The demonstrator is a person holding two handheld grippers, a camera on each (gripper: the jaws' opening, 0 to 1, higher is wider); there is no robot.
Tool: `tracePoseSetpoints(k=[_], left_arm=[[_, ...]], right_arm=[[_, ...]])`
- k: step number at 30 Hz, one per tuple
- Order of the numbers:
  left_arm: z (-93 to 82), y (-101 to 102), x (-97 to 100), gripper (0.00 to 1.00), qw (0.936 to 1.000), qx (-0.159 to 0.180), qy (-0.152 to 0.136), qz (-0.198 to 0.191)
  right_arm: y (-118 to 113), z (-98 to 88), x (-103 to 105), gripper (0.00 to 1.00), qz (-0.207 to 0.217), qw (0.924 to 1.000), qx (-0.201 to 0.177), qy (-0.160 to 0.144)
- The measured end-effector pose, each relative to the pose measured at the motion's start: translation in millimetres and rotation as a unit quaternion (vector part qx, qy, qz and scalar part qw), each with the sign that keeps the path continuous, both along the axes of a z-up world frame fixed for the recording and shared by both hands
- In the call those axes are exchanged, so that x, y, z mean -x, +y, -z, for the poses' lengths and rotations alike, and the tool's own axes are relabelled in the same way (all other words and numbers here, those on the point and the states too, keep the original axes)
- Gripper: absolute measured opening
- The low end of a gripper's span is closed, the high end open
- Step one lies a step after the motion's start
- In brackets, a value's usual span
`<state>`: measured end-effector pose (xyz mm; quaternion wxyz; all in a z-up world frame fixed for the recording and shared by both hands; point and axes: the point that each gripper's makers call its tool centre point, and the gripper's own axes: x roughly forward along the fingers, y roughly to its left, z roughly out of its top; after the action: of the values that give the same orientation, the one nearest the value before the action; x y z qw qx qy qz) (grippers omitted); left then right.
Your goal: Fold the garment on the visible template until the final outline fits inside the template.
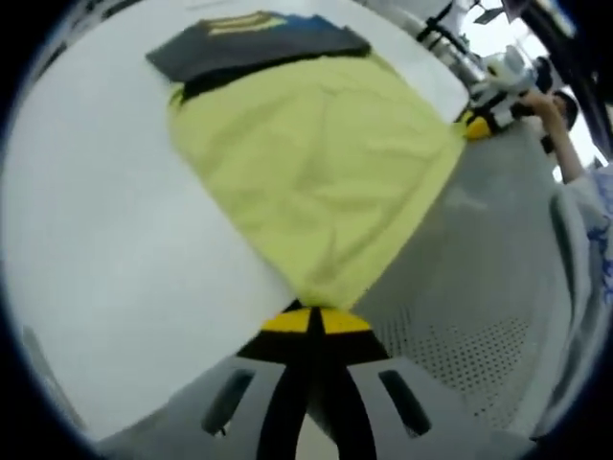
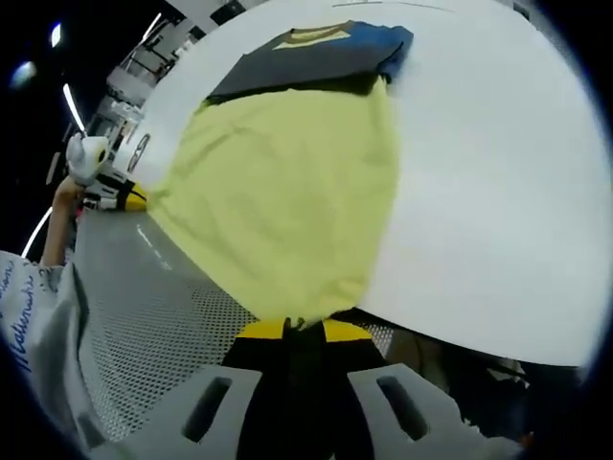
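In the left gripper view, our left gripper [image 1: 313, 316] is clamped on a corner of the yellow garment [image 1: 321, 163] spread over the white table [image 1: 105, 249]. In the right gripper view, our right gripper [image 2: 295, 328] pinches another corner.

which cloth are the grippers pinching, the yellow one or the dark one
The yellow garment: the left gripper and right gripper each pinch a corner. The dark garment lies untouched beyond it.
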<state>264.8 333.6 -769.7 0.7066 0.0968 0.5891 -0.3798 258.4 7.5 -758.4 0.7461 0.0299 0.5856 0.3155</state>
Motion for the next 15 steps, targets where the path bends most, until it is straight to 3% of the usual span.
tracePoseSetpoints(k=[1,4,15], left_arm=[[-0.8,1,-0.3,0.0,1.0,0.002,-0.003,-0.001],[-4.9,4,-2.8,0.0,0.9995,0.015,-0.014,-0.023],[-14.2,16,-5.3,0.0,0.998,0.021,-0.037,-0.047]], right_arm=[[0,-0.8,3,0.02,-0.016,0.9999,0.002,-0.006],[-2,-0.9,2,0.02,0.002,1.0,0.007,-0.002],[-1,-9.4,0,0.01,-0.008,0.9996,0.007,-0.025]])
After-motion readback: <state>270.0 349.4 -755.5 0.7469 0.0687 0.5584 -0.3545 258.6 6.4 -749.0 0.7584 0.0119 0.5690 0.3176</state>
